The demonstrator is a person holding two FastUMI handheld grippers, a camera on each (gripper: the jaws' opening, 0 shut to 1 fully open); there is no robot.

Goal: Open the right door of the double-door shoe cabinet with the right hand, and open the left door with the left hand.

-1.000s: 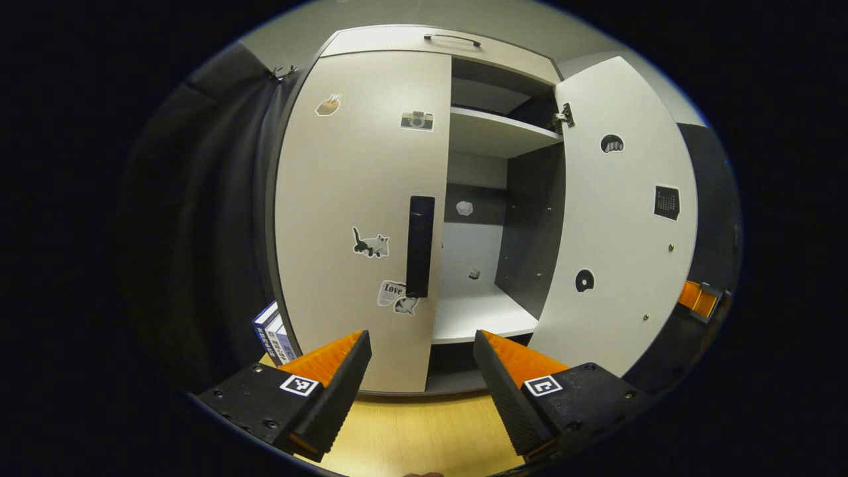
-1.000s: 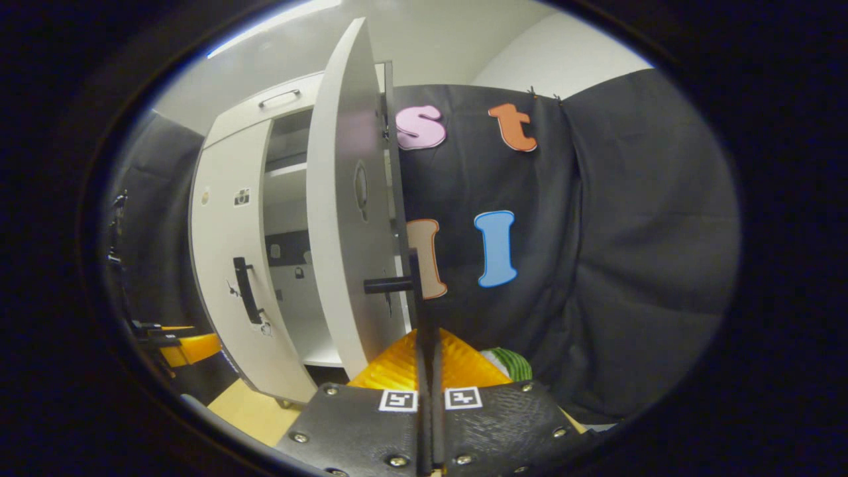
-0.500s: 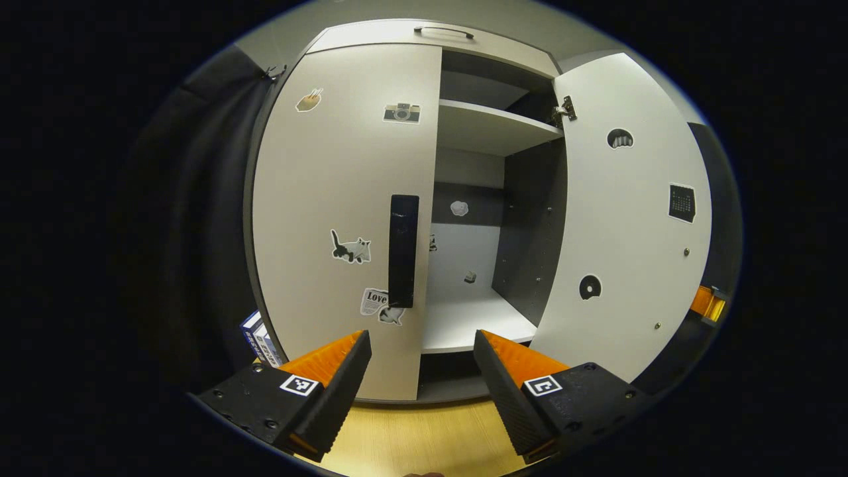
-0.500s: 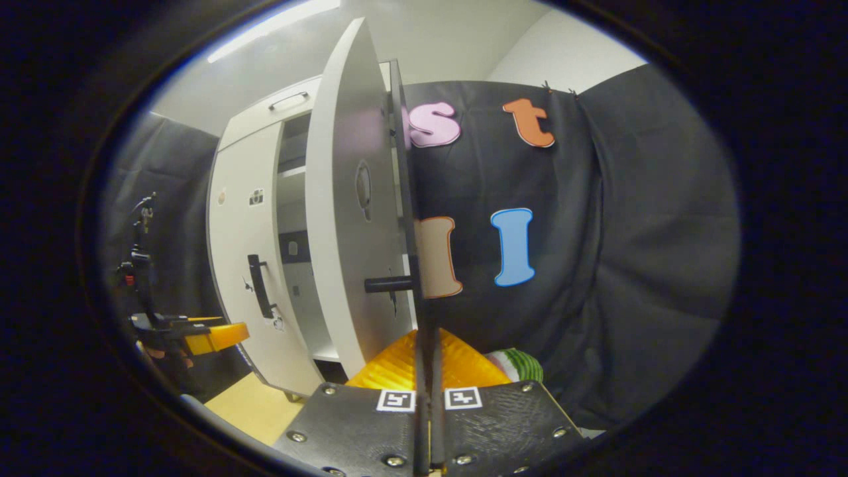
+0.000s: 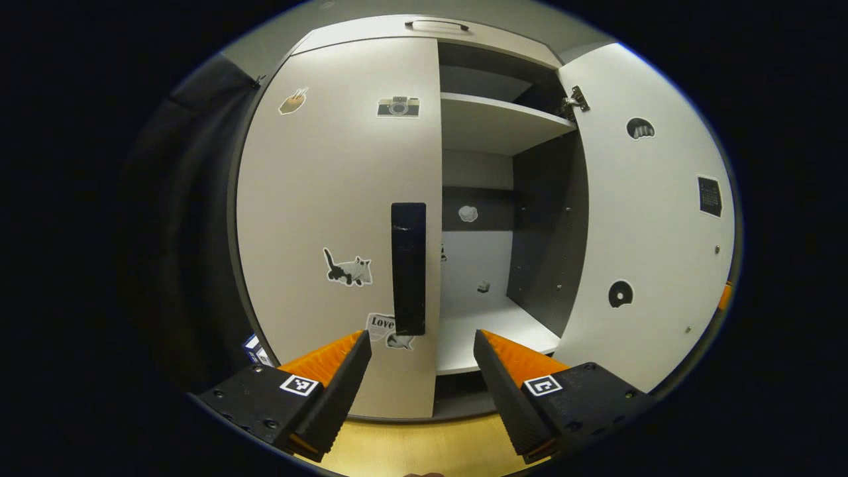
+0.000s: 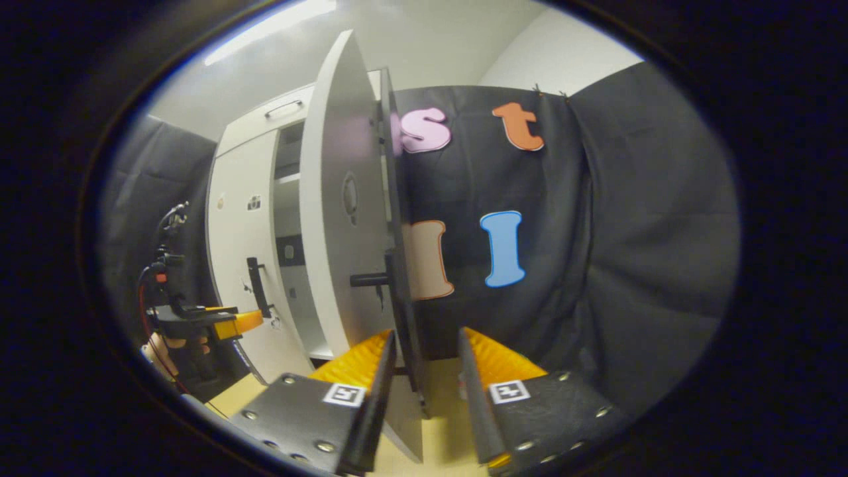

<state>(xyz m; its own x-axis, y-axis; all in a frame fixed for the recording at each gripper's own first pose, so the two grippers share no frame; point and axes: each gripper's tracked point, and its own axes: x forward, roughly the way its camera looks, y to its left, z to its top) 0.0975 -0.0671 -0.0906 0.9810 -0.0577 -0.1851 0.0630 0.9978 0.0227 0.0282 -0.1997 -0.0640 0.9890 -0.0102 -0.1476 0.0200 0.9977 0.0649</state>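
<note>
My right gripper [image 6: 424, 391] gapes around the open right door's handle [image 6: 401, 311]. My left gripper [image 5: 422, 371] gapes before the shut left door's handle [image 5: 408, 268]; misaligned, I'd bump it.

"Love" on left-door sticker [image 5: 382, 323]

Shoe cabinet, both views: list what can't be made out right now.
- Left half of the cabinet's inside: hidden by the closed left door, left gripper view.
- Small thing on the lower shelf: too small to identify, left gripper view.
- Box beside the cabinet: mostly behind the left door's edge.
- Right door's handle: seen edge-on in the right gripper view, its shape unclear.
</note>
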